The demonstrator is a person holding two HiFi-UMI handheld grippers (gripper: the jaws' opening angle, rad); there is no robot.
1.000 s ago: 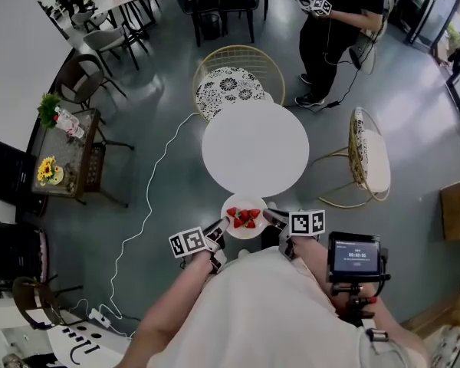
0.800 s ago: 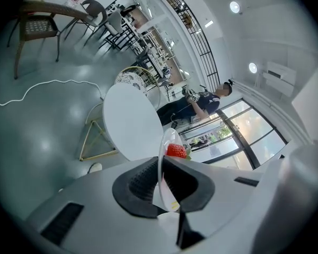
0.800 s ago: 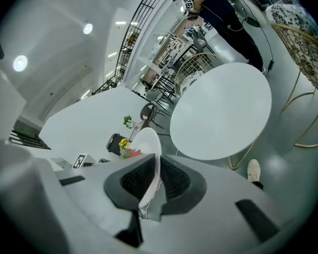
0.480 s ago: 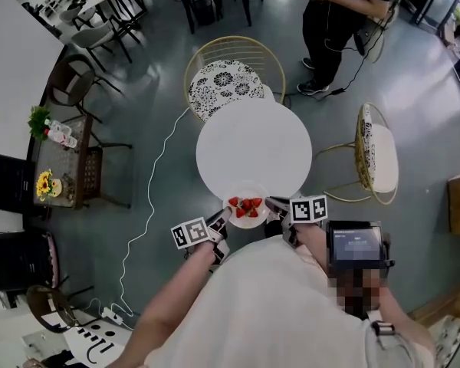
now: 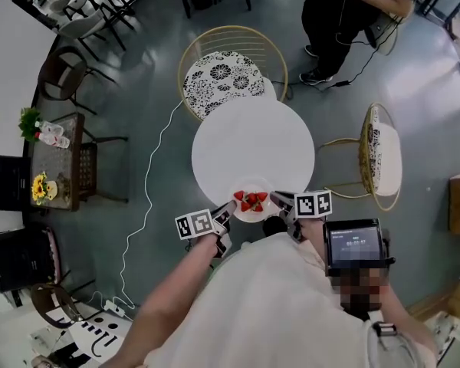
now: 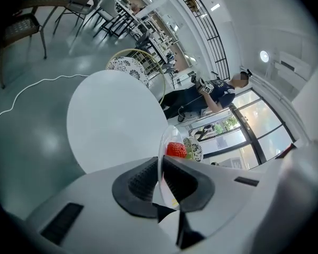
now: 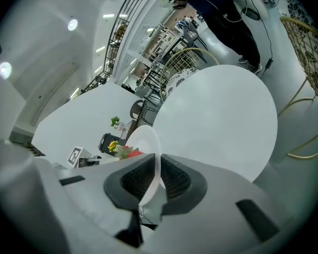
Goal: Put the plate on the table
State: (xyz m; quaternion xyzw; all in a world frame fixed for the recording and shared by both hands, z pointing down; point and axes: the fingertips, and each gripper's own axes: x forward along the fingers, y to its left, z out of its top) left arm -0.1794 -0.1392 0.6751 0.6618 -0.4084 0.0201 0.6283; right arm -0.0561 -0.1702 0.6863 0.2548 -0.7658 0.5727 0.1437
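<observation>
A white plate (image 5: 252, 213) with several strawberries (image 5: 252, 201) on it hangs over the near edge of the round white table (image 5: 253, 148). My left gripper (image 5: 228, 212) is shut on the plate's left rim, and my right gripper (image 5: 280, 202) is shut on its right rim. In the left gripper view the plate (image 6: 162, 151) stands edge-on between the jaws, with a strawberry (image 6: 176, 149) past it and the table (image 6: 116, 121) beyond. The right gripper view shows the plate rim (image 7: 147, 142) pinched the same way, the table (image 7: 217, 121) ahead.
A gold wire chair (image 5: 224, 75) with a patterned cushion stands at the table's far side, another (image 5: 385, 158) at its right. A person in black (image 5: 353, 14) stands beyond. A white cable (image 5: 153, 182) trails on the floor at left, near a side table with flowers (image 5: 54, 159).
Both grippers have carried the plate forward, from just short of the table to over its near edge. The view has shifted towards the table.
</observation>
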